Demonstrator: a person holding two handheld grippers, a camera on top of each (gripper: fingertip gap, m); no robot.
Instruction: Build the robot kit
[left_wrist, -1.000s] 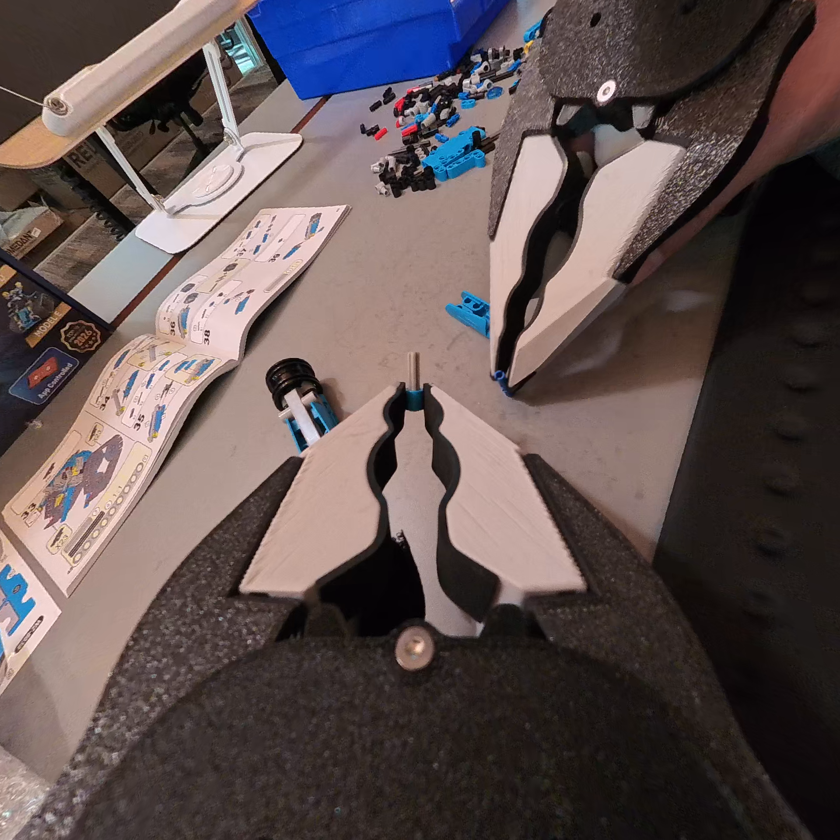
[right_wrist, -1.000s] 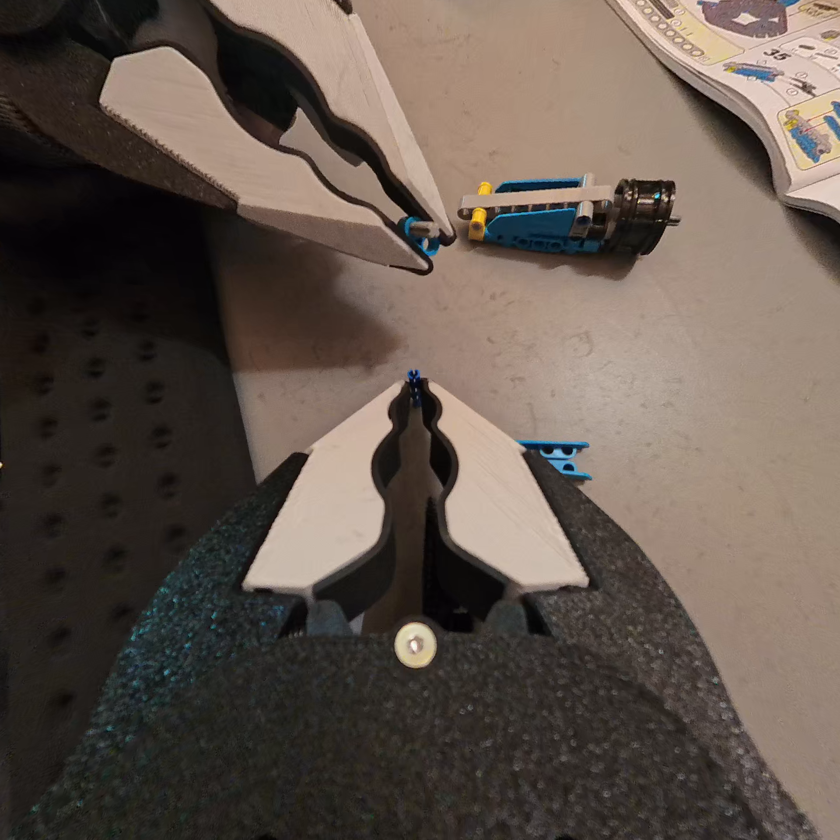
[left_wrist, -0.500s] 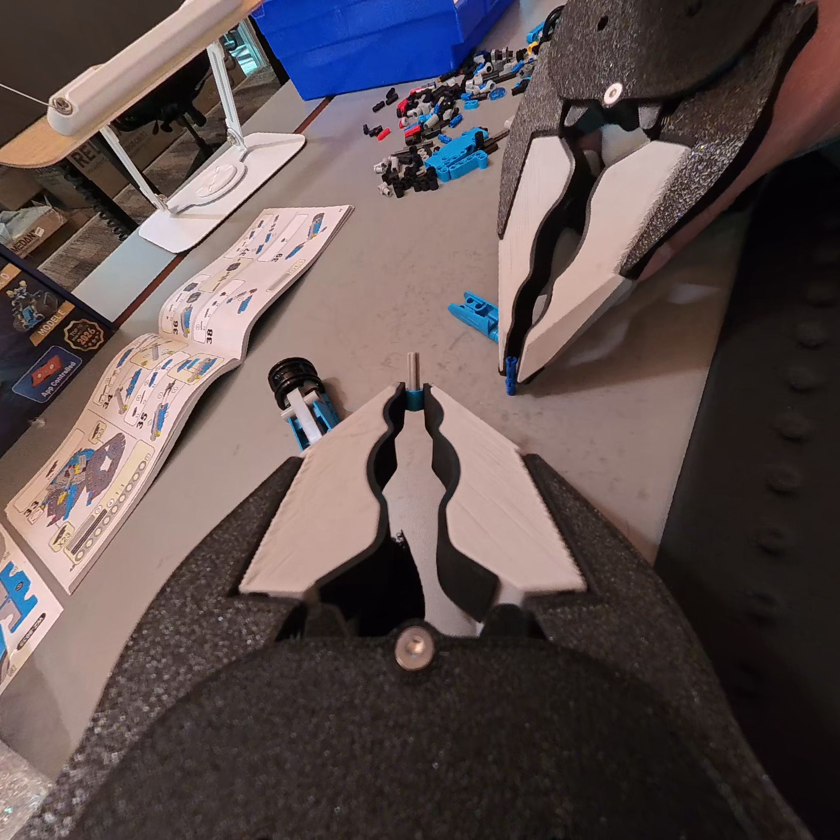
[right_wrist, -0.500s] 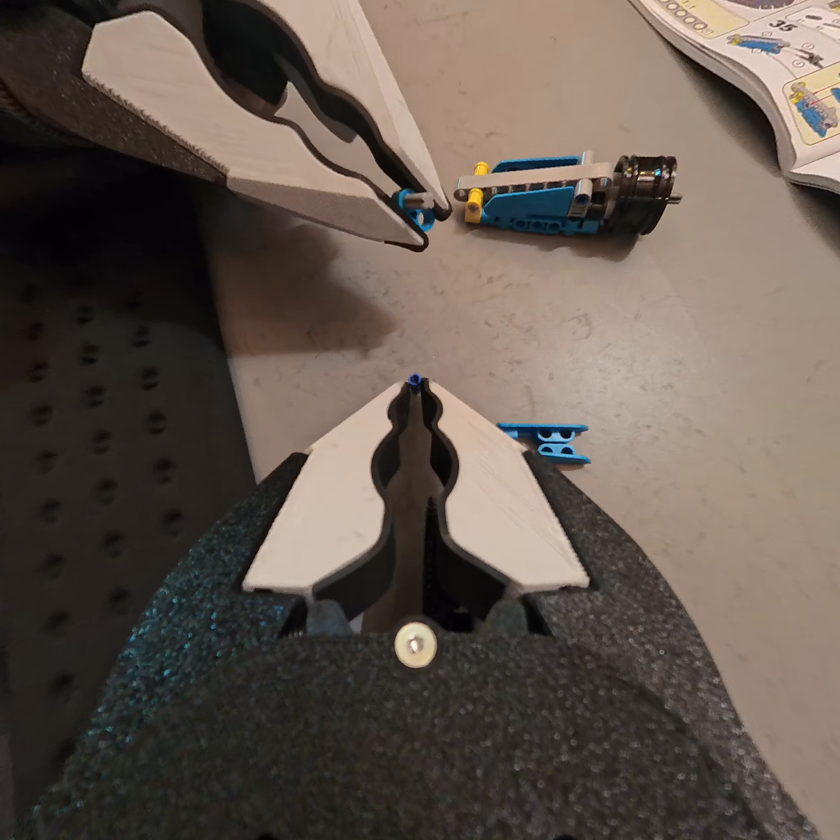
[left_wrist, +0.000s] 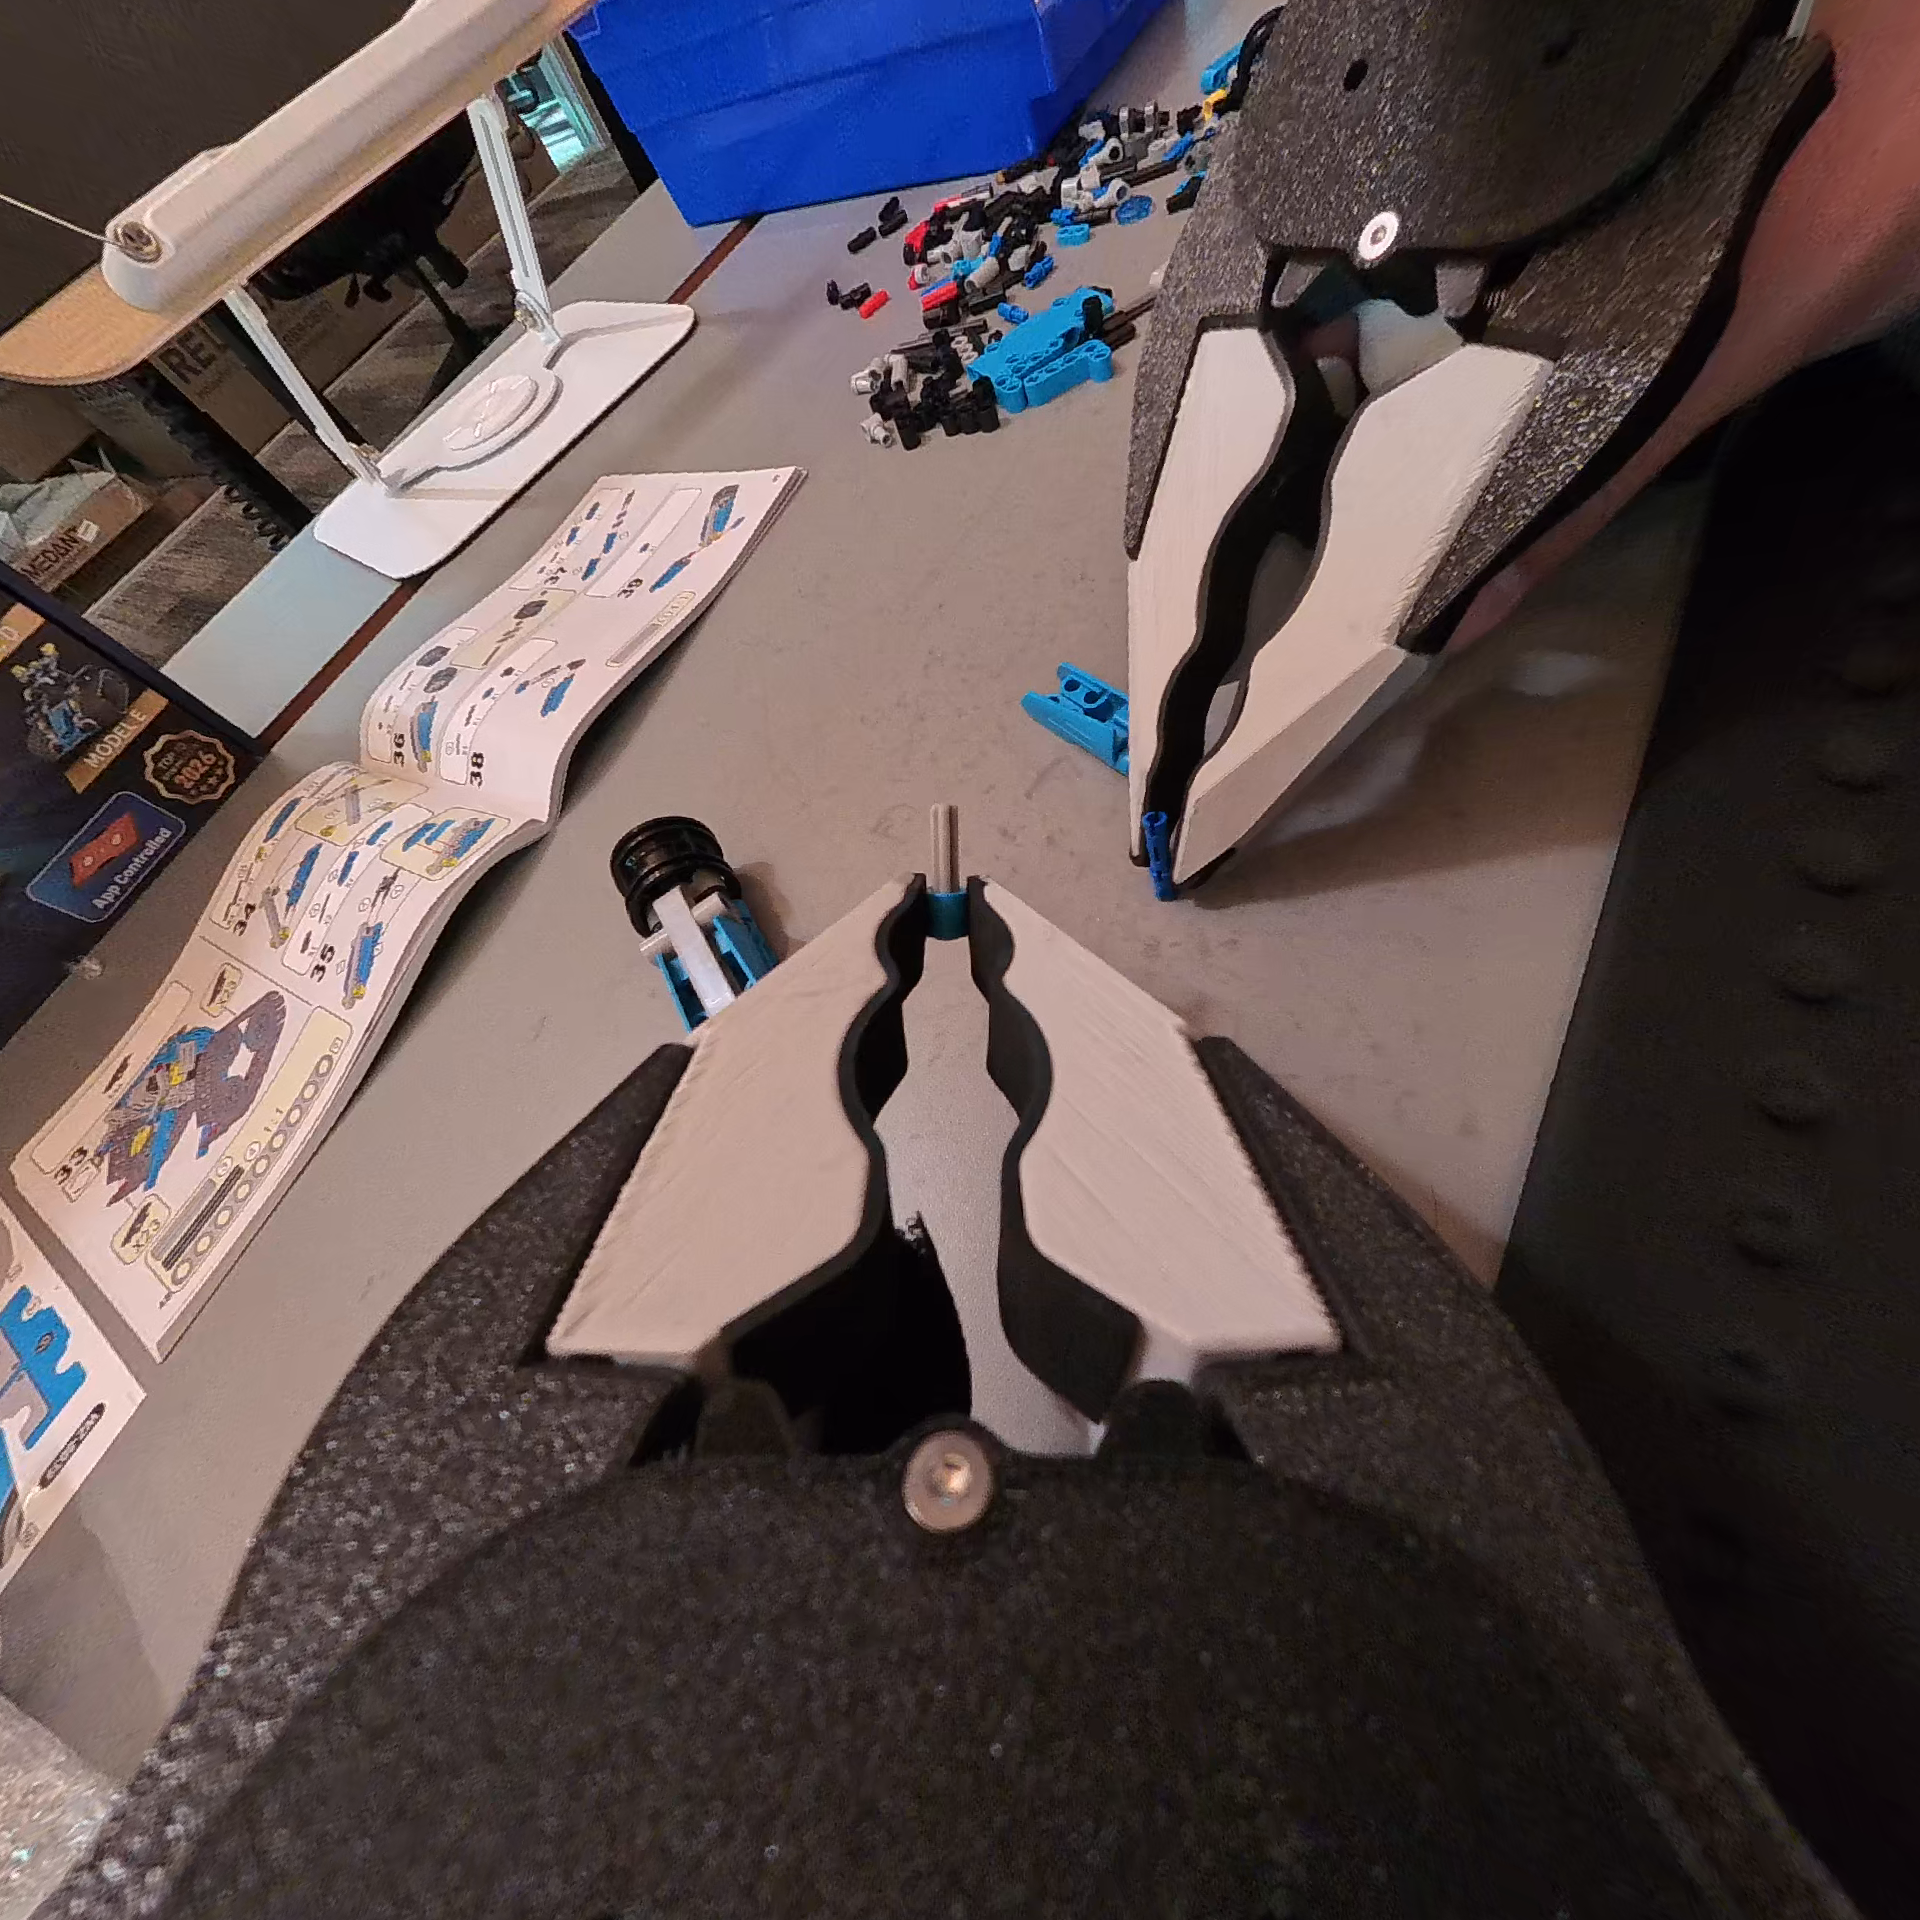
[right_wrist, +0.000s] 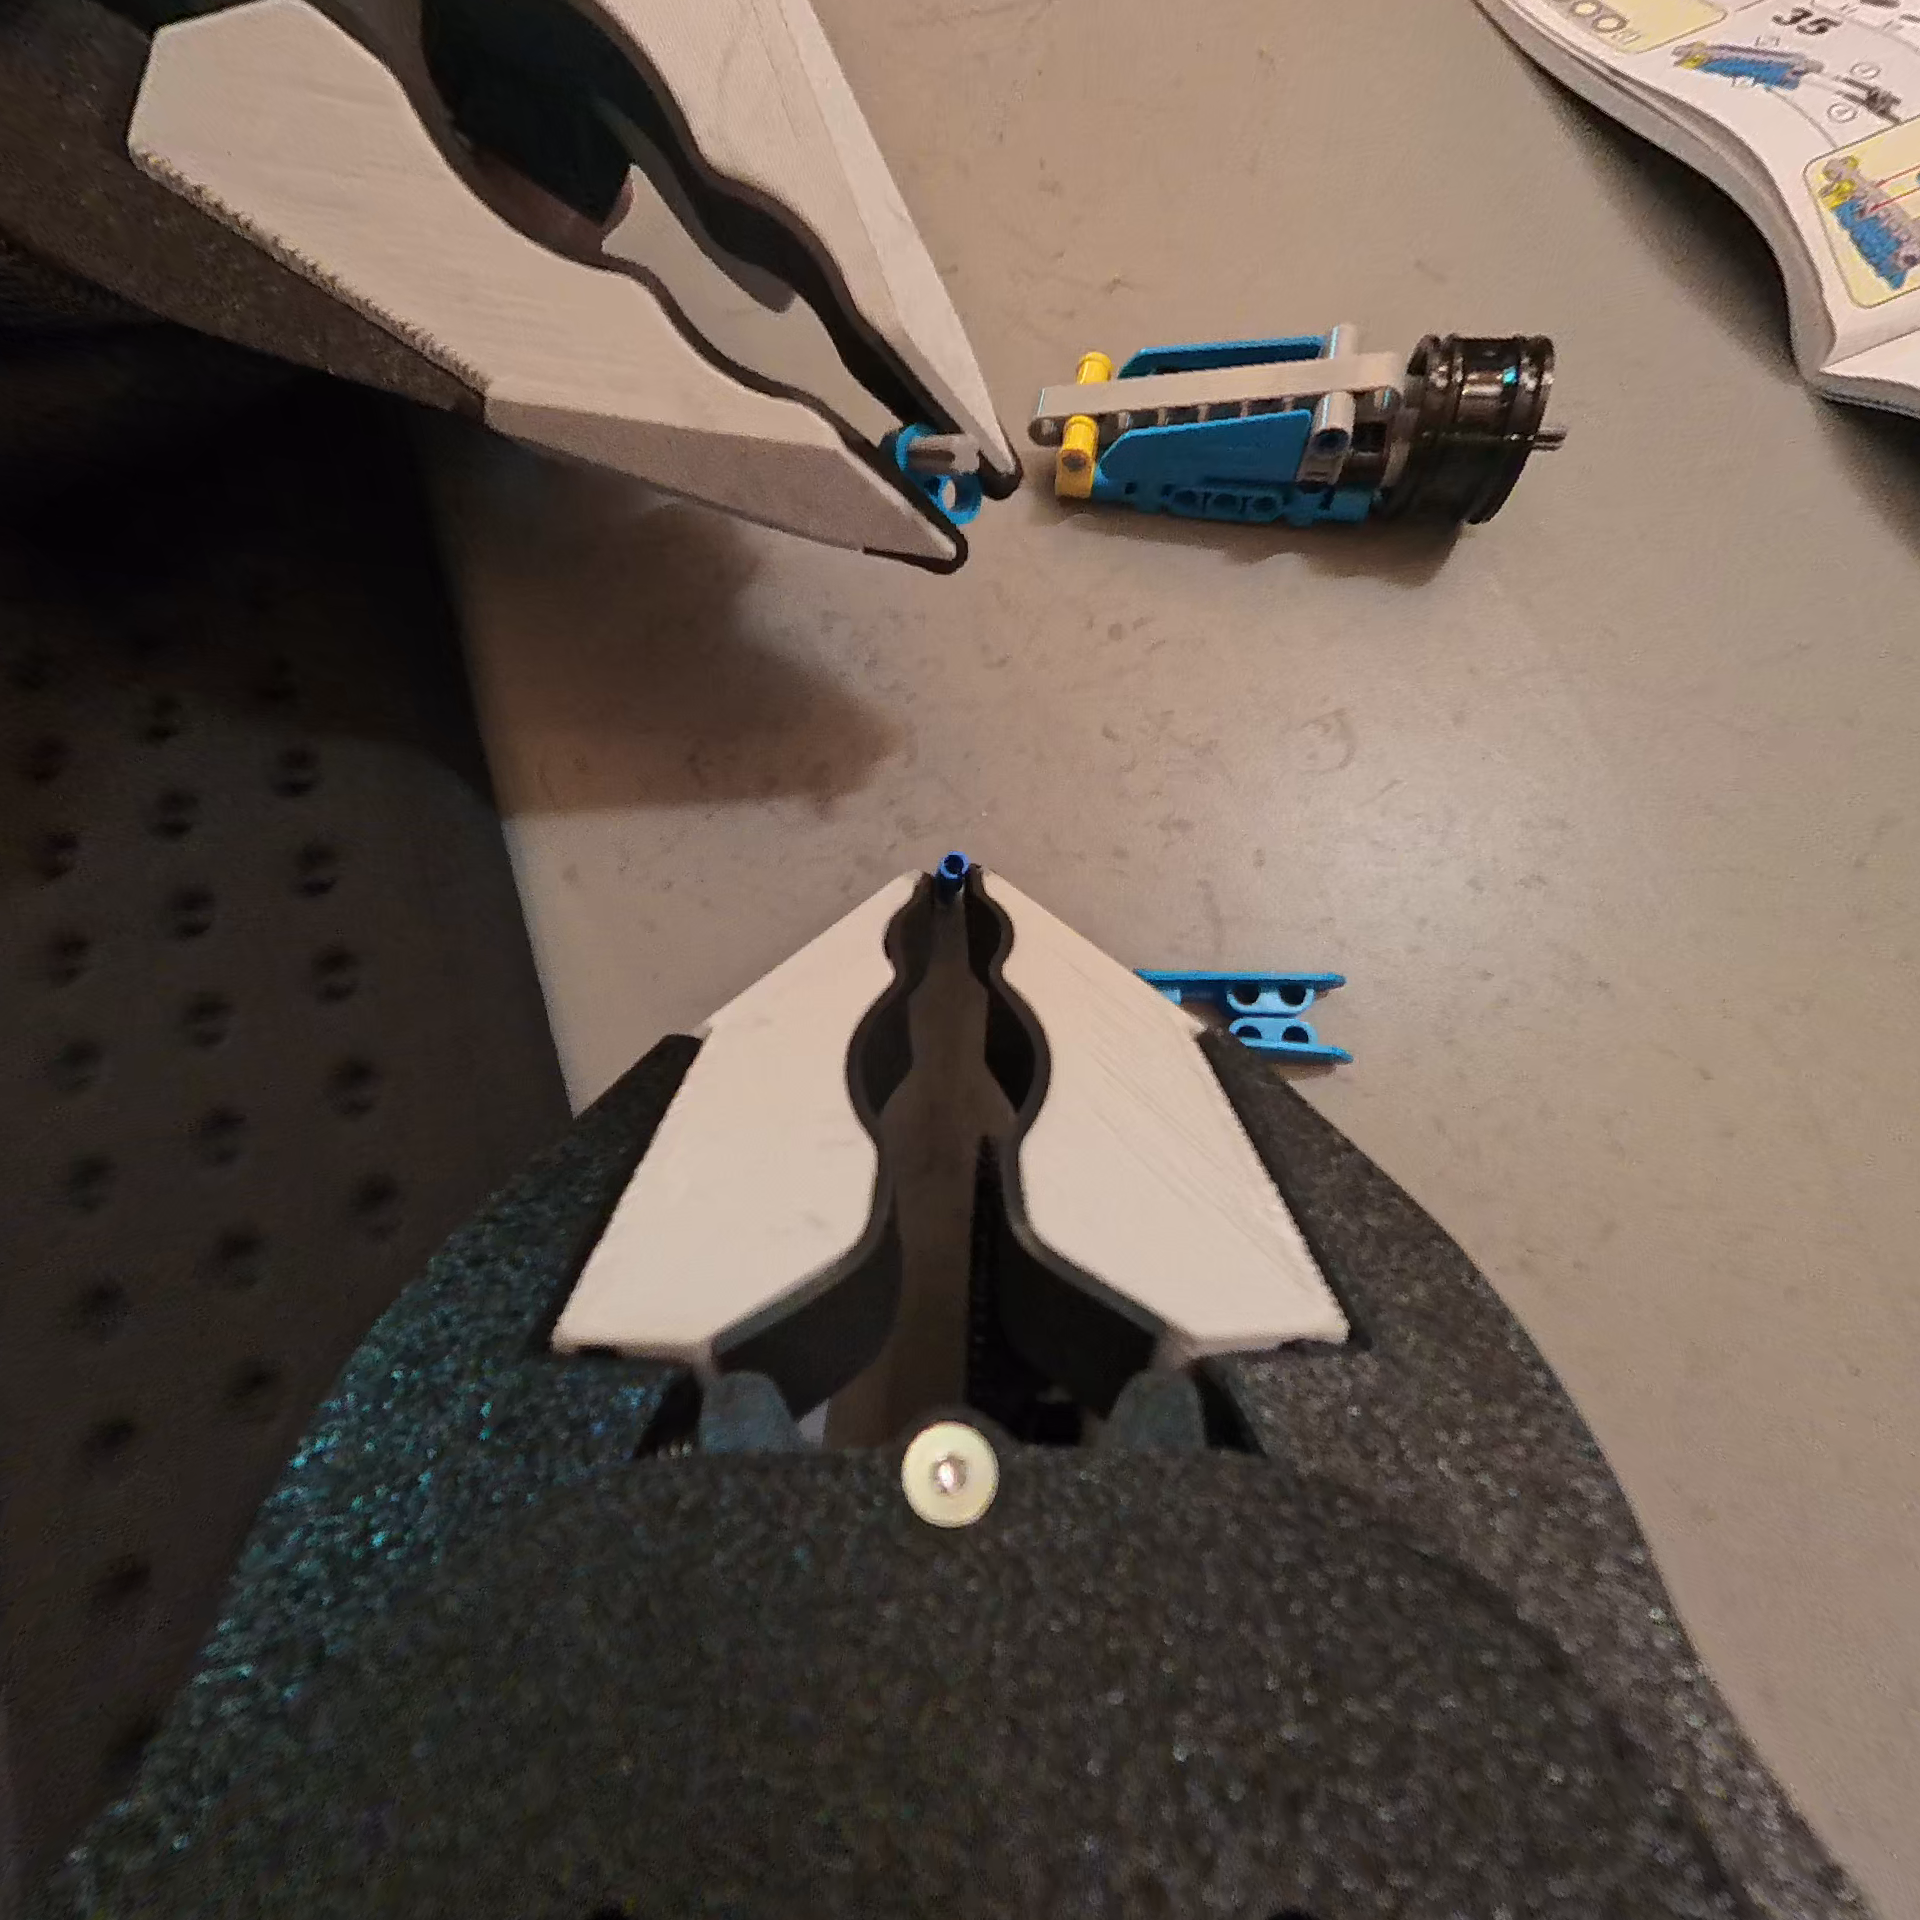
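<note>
Each camera rides on the back of its own gripper and looks forward along the two fingers, close above the grey table (left_wrist: 904, 582). The left wrist view angles down from the near edge toward the far side, catching the right gripper (left_wrist: 1169, 857) at far right. The right wrist view looks steeply down, with the left gripper (right_wrist: 971, 499) at upper left. Both share the small blue-and-black assembly (right_wrist: 1299, 436) and the open booklet (left_wrist: 436, 790).

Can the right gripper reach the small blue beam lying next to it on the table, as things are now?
Probably not yet: the right gripper is shut on a blue pin, so its jaws are occupied. The path itself looks free; the blue beam lies just beside its right finger on bare table.
</note>
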